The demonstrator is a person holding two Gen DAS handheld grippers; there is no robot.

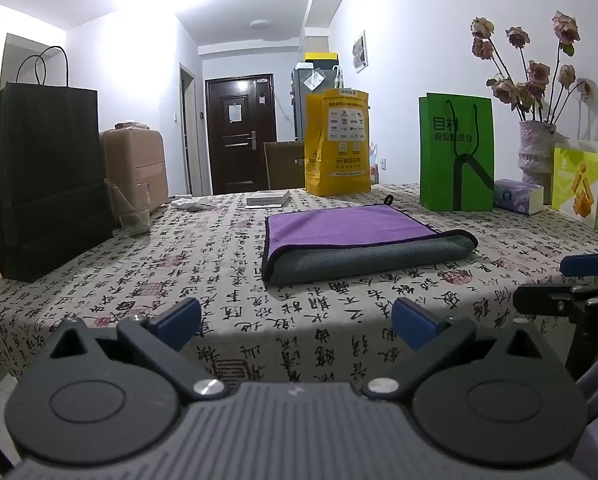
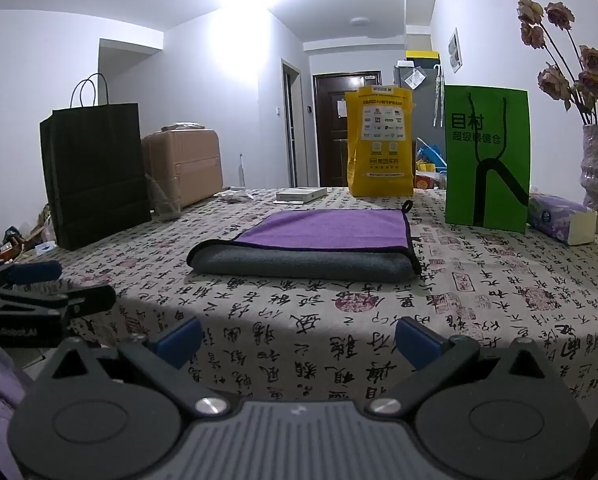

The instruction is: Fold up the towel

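Observation:
A purple towel [image 1: 339, 226] with a grey underside and dark trim lies folded on the table [image 1: 179, 280], its grey fold facing me. It also shows in the right wrist view [image 2: 323, 230]. My left gripper [image 1: 297, 322] is open and empty, held back near the table's front edge, well short of the towel. My right gripper [image 2: 297, 340] is open and empty, also near the front edge. Each gripper shows at the side of the other view, the right one [image 1: 571, 280] and the left one [image 2: 39, 284].
A black paper bag [image 1: 43, 180] and a glass [image 1: 133, 208] stand at the left. A yellow bag [image 1: 339, 144], a green bag [image 1: 457, 152], a tissue pack [image 1: 519, 196], a vase of dried roses [image 1: 535, 152] and a white box [image 1: 267, 199] stand along the back.

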